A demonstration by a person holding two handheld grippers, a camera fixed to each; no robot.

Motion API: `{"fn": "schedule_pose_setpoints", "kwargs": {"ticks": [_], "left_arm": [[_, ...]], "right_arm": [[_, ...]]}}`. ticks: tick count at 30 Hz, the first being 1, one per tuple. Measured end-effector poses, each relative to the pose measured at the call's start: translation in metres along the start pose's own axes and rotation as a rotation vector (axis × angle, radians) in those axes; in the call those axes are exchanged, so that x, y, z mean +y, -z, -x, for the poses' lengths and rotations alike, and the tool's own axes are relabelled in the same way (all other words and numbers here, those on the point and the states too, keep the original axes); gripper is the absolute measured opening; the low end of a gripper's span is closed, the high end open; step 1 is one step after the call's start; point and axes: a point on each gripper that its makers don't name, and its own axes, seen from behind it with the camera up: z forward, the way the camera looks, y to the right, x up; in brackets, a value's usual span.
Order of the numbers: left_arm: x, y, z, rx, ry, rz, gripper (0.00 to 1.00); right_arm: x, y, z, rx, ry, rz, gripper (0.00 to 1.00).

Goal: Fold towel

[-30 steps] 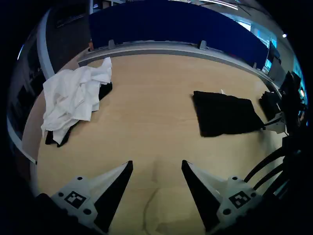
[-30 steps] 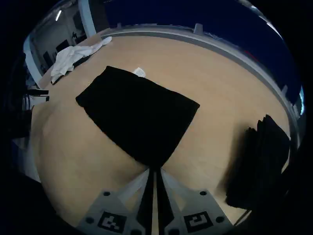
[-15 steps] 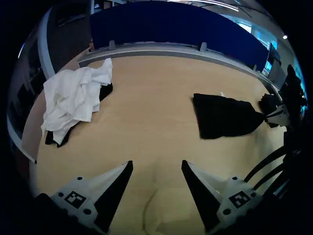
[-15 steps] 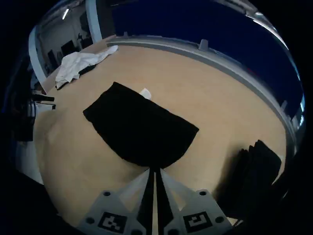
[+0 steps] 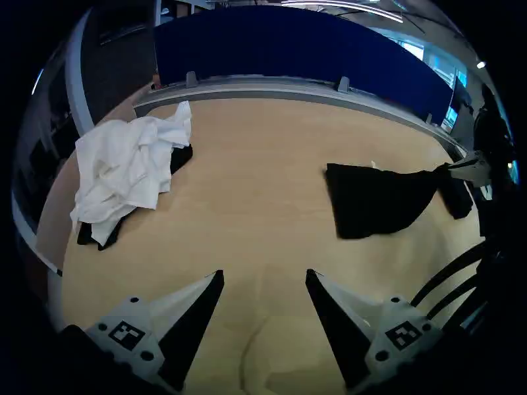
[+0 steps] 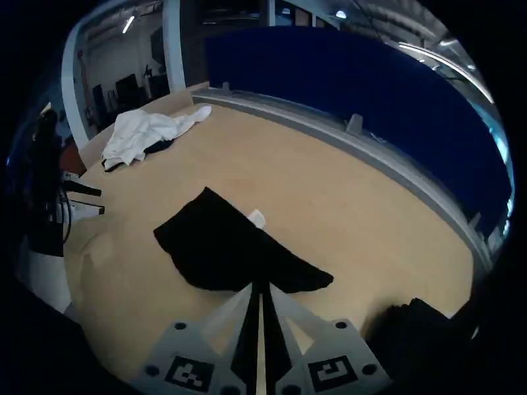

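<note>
Black towel [image 6: 224,253]: on counter [image 5: 263,151], one corner raised off it, the rest lying flat. Right claw [image 6: 260,289] is pinched together on that corner. Left claw [image 5: 263,276] has its fingers apart, empty, well apart from the towel.

Risks: a single-corner hold, so the cloth may slip free. The free edge may drag and bunch, giving a skewed fold. A swing could brush the dark stack [image 6: 421,329] nearby.

Writing: white tag [image 6: 255,217] at the towel edge, too small to read. Marker squares [image 6: 186,372] on the claw carry patterns, no text.

No legible text, brand, number. Square black-white markers [image 5: 126,334] on left tongs [image 5: 263,271], right tongs [image 6: 261,288].
</note>
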Motion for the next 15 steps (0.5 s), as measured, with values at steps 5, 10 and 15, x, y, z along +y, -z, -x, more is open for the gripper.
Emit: {"fn": "schedule_pose_setpoints", "kwargs": {"ticks": [5,10,15], "left_arm": [[0.001,0.002,-0.001,0.007,0.004,0.005,0.92],[0.001,0.003,-0.002,0.013,0.016,0.009,0.92],[0.000,0.004,-0.002,0.018,0.029,0.010,0.92]], "right_arm": [[-0.004,-0.007,-0.014,0.004,0.017,-0.006,0.03],[-0.011,-0.011,-0.027,0.006,0.040,-0.019,0.03],[-0.027,-0.020,-0.043,0.007,0.078,-0.045,0.03]]}}
